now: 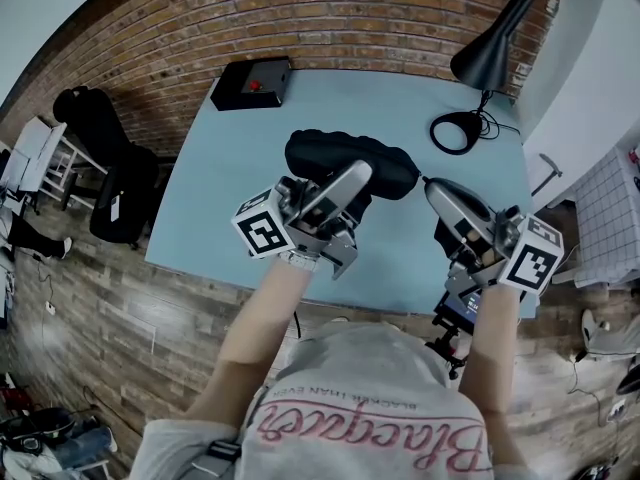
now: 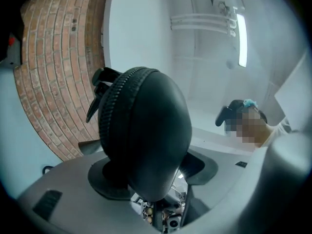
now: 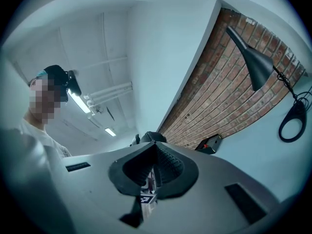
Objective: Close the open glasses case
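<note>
Logging black zip-edged glasses case (image 1: 350,163) over the middle of the table, one end being clamped by left gripper (image 1: 345,193). Judging it light, with a semi-rigid shell and a smooth, probably slippery skin; pinching across the shell beside the zipper seeming safest. Noting right gripper (image 3: 153,165) pressed together, gripping nothing. Lying underneath: pale blue table (image 1: 230,198). Standing behind: brick wall (image 1: 330,18), black lamp (image 1: 490,53).

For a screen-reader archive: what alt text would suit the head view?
Seen from above, the left gripper clamps a black glasses case over a light blue table. The right gripper, shut and empty, hovers beside it. A black desk lamp stands at the far right corner.
</note>
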Demonstrator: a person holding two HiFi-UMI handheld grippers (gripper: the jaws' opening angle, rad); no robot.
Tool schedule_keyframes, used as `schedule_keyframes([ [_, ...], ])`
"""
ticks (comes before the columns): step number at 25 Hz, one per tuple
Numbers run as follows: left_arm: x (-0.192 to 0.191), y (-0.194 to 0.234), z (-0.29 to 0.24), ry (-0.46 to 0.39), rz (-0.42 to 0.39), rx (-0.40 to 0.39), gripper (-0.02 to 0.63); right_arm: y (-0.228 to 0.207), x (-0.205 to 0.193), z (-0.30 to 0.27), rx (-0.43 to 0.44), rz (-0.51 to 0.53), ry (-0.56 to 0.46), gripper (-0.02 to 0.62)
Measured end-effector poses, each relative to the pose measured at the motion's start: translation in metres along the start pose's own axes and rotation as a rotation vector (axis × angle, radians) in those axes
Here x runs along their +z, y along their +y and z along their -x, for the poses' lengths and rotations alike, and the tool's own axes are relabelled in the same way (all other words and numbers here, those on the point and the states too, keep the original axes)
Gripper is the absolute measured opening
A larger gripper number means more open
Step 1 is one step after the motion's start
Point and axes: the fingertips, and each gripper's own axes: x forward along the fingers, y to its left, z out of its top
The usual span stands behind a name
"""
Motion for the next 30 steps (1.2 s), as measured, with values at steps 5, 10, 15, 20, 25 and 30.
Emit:
schedule_keyframes([
  [5, 0.016, 0.014, -0.01, -0.129, 0.161, 0.071, 0.27, -0.006, -0.015, -0.006, -0.021, 0.002, 0.049, 0.02],
  [10, 0.003, 0.011, -0.021, 0.065, 0.003, 0.098, 0.281, -0.012, -0.002, 0.003, -0.025, -0.06, -0.064, 0.02],
  [15, -0.008, 0.005, -0.021, 0.155, -0.076, 0.09, 0.287, -0.012, 0.002, 0.005, -0.007, -0.106, -0.075, 0.02],
  [20, -0.005, 0.013, -0.019, 0.099, 0.003, 0.119, 0.287, -0.014, 0.008, 0.001, -0.008, -0.107, -0.084, 0.02],
  [25, -0.001, 0.02, -0.015, -0.053, 0.182, 0.137, 0.278, -0.014, 0.004, 0.0, 0.002, -0.14, -0.076, 0.02],
  [30, 0.004, 0.025, -0.014, -0.095, 0.274, 0.121, 0.267, -0.009, -0.001, -0.001, 0.045, -0.164, -0.089, 0.02],
])
